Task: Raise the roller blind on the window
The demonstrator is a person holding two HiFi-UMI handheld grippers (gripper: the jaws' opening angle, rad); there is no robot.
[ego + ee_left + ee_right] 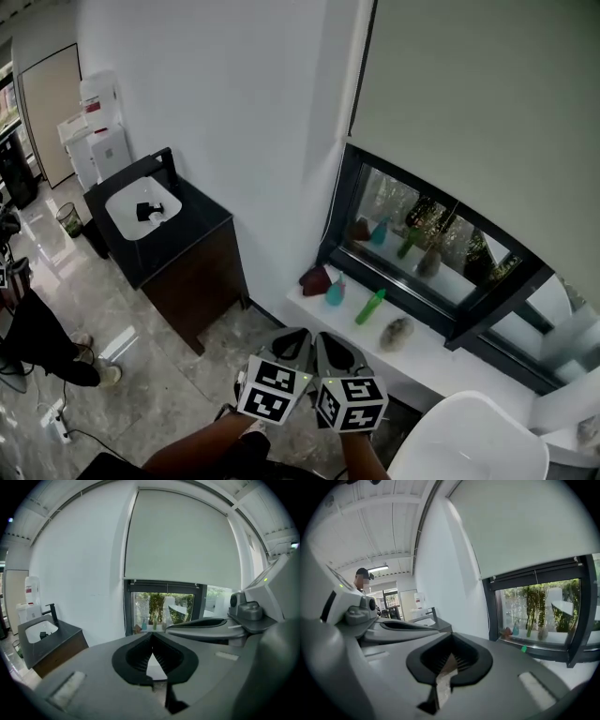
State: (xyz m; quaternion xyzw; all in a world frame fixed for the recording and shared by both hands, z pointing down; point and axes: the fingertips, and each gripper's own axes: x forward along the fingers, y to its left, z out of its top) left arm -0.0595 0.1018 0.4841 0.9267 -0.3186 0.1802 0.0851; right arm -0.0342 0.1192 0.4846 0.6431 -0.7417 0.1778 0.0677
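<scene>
The pale grey roller blind [469, 84] hangs over the upper part of the dark-framed window [422, 253]; its lower edge ends above the glass. Both grippers are low in the head view, side by side, pointing toward the window and well short of it. My left gripper [298, 335] is shut with nothing in it, and my right gripper [330, 337] is shut and empty beside it. The left gripper view has the blind [183, 541] straight ahead beyond the closed left gripper [151, 637]. In the right gripper view the blind [520, 522] fills the upper right above the closed right gripper [452, 641].
A white sill [431, 361] holds a green bottle [370, 307], a teal bottle [335, 292], a dark red object [316, 279] and a stone [397, 331]. A dark sink cabinet [178, 253] stands left. A white chair [469, 441] is at the lower right. A person [37, 337] stands far left.
</scene>
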